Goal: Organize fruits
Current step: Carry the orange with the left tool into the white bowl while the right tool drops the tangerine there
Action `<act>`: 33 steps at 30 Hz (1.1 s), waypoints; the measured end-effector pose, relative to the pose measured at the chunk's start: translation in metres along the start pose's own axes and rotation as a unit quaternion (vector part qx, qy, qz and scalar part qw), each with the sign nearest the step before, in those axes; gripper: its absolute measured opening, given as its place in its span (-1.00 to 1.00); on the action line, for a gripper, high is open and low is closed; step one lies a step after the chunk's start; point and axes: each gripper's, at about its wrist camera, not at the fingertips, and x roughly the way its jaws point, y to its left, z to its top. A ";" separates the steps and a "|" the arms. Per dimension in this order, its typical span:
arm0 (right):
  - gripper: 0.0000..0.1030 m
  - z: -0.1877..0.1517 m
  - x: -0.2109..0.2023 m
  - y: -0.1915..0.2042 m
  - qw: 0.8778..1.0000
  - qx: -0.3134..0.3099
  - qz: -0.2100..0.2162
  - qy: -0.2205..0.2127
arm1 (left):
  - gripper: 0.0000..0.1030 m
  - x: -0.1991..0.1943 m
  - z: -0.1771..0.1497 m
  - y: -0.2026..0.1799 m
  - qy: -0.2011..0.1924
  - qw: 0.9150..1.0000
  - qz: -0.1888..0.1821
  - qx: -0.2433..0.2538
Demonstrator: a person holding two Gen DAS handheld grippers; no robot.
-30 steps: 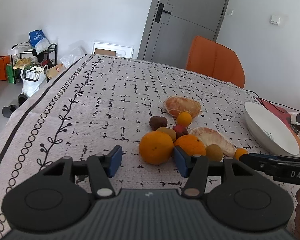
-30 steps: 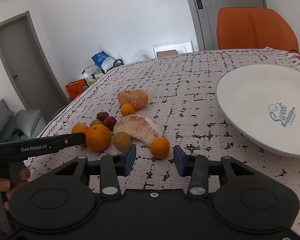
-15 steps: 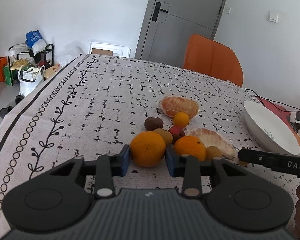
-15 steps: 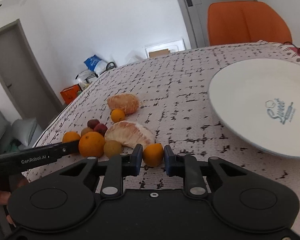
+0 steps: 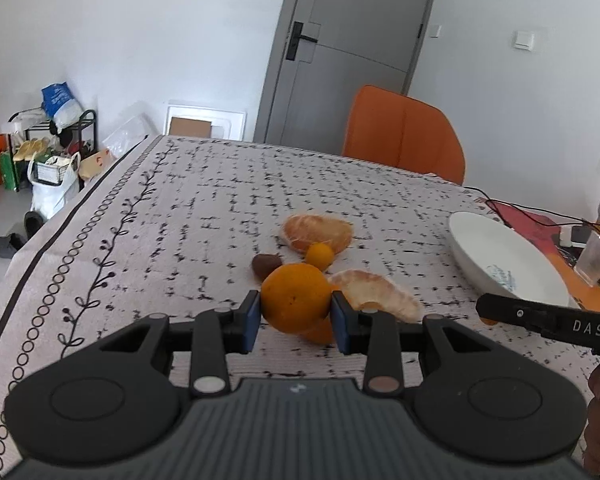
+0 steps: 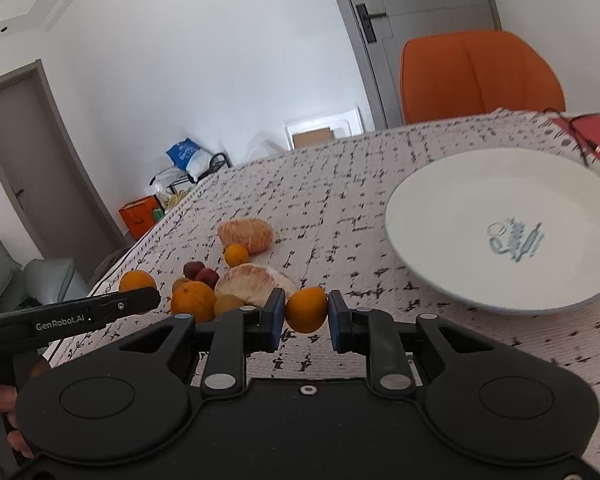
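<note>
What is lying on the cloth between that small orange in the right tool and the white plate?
Nothing: in the right wrist view, only bare patterned tablecloth stretches from the small orange in the right tool to the white plate.

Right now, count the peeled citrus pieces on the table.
2. The far peeled piece lies beside a small round fruit; the near peeled piece lies just behind the right gripper and the small orange it grips. None seems hidden.
</note>
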 end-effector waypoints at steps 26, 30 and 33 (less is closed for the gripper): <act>-0.58 -0.003 -0.060 -0.069 0.995 0.030 -0.073 -0.065 | -0.31 0.015 0.010 -0.092 -0.009 0.996 -0.054 0.071; -0.58 -0.004 -0.064 -0.079 0.994 0.038 -0.081 -0.069 | -0.31 0.024 0.012 -0.107 -0.006 0.994 -0.064 0.084; -0.58 -0.004 -0.064 -0.087 0.993 0.043 -0.086 -0.070 | -0.31 0.031 0.014 -0.117 -0.004 0.993 -0.071 0.092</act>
